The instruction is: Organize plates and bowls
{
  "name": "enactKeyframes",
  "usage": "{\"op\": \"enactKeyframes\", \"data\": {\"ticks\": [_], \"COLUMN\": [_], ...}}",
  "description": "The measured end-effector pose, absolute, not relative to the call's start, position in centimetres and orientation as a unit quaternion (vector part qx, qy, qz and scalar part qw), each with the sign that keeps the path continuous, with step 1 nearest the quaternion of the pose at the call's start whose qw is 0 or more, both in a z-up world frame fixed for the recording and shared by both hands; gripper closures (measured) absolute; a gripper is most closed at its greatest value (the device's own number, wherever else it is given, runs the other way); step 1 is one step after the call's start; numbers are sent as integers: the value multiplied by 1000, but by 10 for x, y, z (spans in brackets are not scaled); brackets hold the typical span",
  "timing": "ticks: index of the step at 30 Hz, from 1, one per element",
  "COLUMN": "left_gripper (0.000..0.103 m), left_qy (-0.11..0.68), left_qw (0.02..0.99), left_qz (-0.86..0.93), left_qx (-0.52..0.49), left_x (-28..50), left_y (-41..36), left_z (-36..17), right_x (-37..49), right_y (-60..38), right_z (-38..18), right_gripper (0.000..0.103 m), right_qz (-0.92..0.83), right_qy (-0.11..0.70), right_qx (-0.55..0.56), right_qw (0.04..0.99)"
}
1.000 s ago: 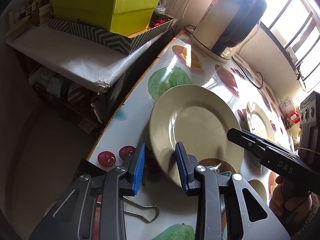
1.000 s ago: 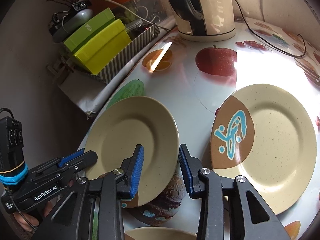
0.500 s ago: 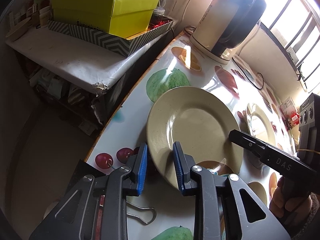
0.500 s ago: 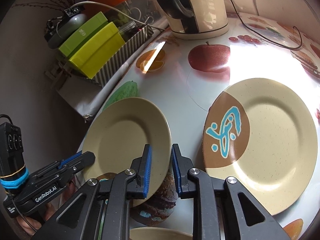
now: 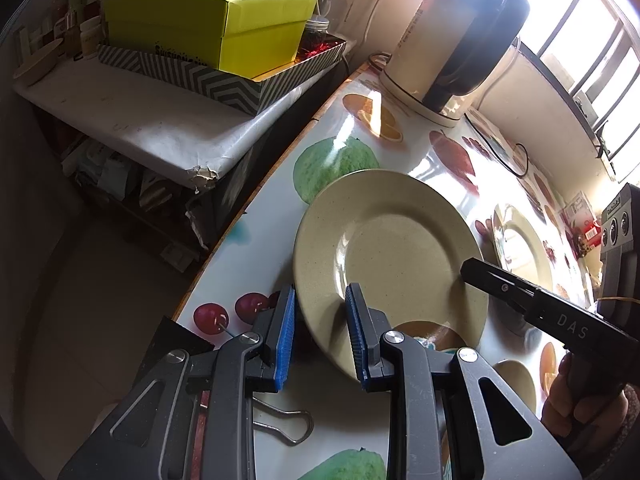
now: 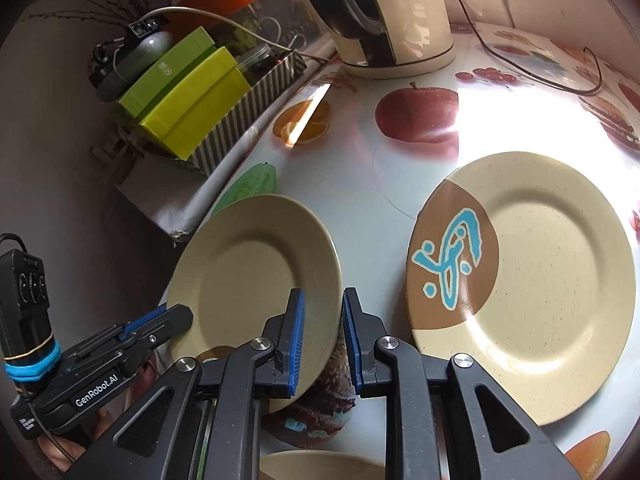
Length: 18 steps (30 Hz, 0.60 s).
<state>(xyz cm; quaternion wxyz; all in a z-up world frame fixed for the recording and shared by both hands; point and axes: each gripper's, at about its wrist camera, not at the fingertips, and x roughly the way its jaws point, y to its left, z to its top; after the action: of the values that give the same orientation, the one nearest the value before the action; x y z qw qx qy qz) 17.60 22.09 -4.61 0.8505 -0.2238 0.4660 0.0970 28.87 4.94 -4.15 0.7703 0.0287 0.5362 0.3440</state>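
Plate (image 5: 392, 248) sits tilted at the counter's (image 5: 256, 216) left edge, both tools clamped on its rim: left tool (image 5: 320, 334) on the near-left side, right tool (image 6: 322, 342) on the right. Second plate (image 6: 532, 280) lies just right, nearly touching. Kettle (image 6: 392, 12) at far edge; open counter between.

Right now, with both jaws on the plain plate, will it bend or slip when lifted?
The plain plate looks rigid, so it probably will not bend. Its glossy rim may slip in jaws gripping only opposite edges. It is already tilted off the table and might break if dropped.
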Motion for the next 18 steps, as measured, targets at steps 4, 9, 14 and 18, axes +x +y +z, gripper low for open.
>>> {"op": "enactKeyframes", "data": {"ticks": [4,9,14,18], "left_gripper": [77,77,77,77], "left_qy": [465,462,456,452], "left_qw": [851,853,858,861], "left_qz": [95,94,88,83], "left_qx": [-225,-224,-219,-218], "left_x": [174,170,163,156], "left_y": [220,215,208,201], "left_z": [-43,-37,-28,-21], "right_x": [287,282,274,265], "right_y": [47,41,32,21], "right_z": [-36,-31,-25,-18], "right_gripper": [84,84,84,84], "right_qz": [345,346,344,345], "right_qy": [533,530,527,522], "right_qx": [30,33,40,47], "right_qw": [772,773,776,778]}}
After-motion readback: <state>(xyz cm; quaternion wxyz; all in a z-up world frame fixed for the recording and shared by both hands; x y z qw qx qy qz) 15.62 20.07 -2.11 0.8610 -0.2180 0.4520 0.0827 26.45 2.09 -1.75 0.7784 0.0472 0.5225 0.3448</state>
